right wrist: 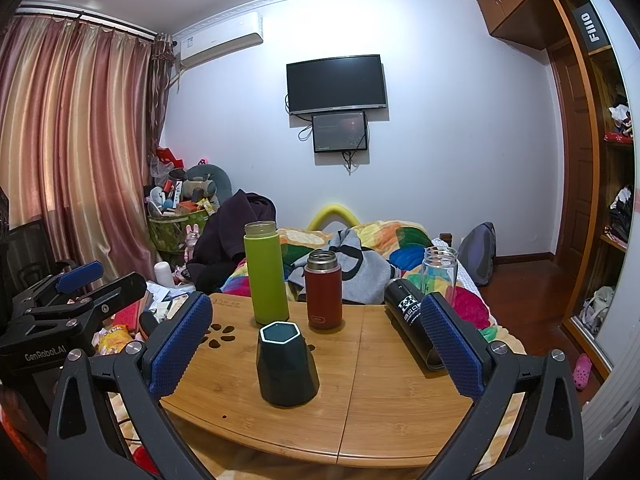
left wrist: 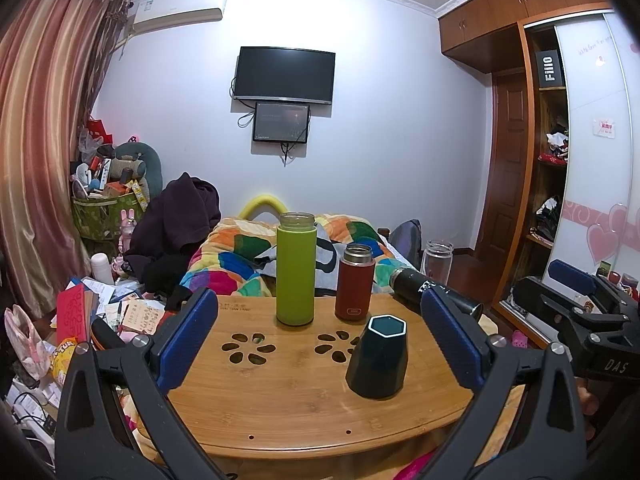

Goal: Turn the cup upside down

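Observation:
A dark green faceted cup [left wrist: 378, 362] [right wrist: 286, 366] stands on the bamboo table [left wrist: 288, 408] [right wrist: 384, 400], narrow hexagonal end up, wide end on the wood. My left gripper [left wrist: 320, 340] is open and empty, its blue pads on either side of the table's front half, the cup just inside the right pad. My right gripper [right wrist: 316, 340] is open and empty, near the table's front, the cup between its fingers toward the left pad. Each gripper shows at the edge of the other's view: the right gripper [left wrist: 580, 300], the left gripper [right wrist: 72, 292].
A tall lime green bottle [left wrist: 296, 270] [right wrist: 266, 272], a red flask [left wrist: 355, 282] [right wrist: 323, 290], a black bottle lying on its side [left wrist: 432, 288] [right wrist: 412, 316] and a clear glass jar [left wrist: 438, 260] [right wrist: 438, 274] stand at the table's far side. A bed with a colourful quilt [right wrist: 400, 236] lies behind.

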The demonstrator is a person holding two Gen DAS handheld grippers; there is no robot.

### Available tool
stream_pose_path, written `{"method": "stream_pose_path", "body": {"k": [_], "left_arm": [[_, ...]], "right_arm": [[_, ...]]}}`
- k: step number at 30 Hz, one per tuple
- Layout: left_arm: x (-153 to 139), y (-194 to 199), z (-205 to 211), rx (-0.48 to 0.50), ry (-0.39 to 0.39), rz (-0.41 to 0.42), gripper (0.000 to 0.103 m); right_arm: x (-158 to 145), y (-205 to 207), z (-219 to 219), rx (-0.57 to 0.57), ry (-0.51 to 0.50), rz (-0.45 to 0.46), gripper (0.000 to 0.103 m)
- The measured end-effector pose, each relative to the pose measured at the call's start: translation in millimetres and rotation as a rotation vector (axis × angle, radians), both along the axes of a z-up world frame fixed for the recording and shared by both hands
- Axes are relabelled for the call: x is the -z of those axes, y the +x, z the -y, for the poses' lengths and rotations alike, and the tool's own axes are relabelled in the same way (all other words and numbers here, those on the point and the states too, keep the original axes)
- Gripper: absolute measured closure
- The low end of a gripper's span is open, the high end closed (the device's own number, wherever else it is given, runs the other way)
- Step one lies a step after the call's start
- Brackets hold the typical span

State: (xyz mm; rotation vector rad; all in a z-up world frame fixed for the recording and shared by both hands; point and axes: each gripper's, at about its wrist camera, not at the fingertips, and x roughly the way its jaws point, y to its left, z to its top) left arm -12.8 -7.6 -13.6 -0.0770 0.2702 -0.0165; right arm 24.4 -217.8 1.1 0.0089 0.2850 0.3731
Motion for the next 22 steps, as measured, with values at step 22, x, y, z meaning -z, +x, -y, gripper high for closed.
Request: {"method": "stream_pose_path", "body": {"k": [22], "left_arm": [[-4.7, -0.1, 1.0, 0.022, 0.005, 0.007, 0.000]], "right_arm": [[0.4, 0.6, -2.7, 0.000, 0.001, -0.010, 0.000]]}}
